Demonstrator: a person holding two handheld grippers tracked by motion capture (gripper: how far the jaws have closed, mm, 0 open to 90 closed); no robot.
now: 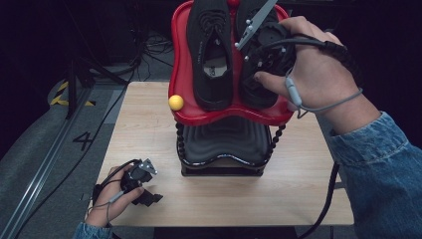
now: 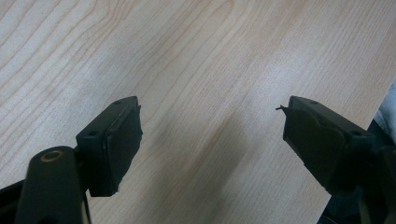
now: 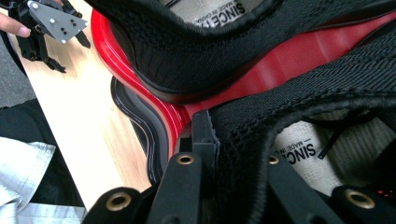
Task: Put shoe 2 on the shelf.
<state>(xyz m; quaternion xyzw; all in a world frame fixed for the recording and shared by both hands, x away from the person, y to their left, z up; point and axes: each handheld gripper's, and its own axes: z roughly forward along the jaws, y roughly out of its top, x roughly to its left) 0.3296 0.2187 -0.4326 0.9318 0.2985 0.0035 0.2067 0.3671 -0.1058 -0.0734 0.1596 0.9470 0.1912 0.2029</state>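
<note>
A light wooden tabletop carries everything. At the middle of its far edge stands a two-tier rack: a black lower tray near the tabletop and a red upper tray raised above it on beaded black posts. A small yellow ball sits at the red tray's near left corner.

Two black knit shoes lie side by side on the red tray, heels toward the person. The left shoe rests free, its opening upward and a printed insole showing. The right shoe lies just beside it, toward the tray's right edge, partly covered by the person's right hand.

That hand holds the right gripper over the right shoe's heel end. In the right gripper view its jaws are clamped on the shoe's knit heel collar: one jaw stands outside the collar against the red tray, the other inside the shoe above the insole, with the fabric pinched between them.

The person's left hand rests at the tabletop's near left corner with the left gripper lying low on the wood. In the left gripper view its fingers stand wide apart over bare wood grain, with nothing between them.

A blue denim sleeve covers the right forearm at the tabletop's right edge.
</note>
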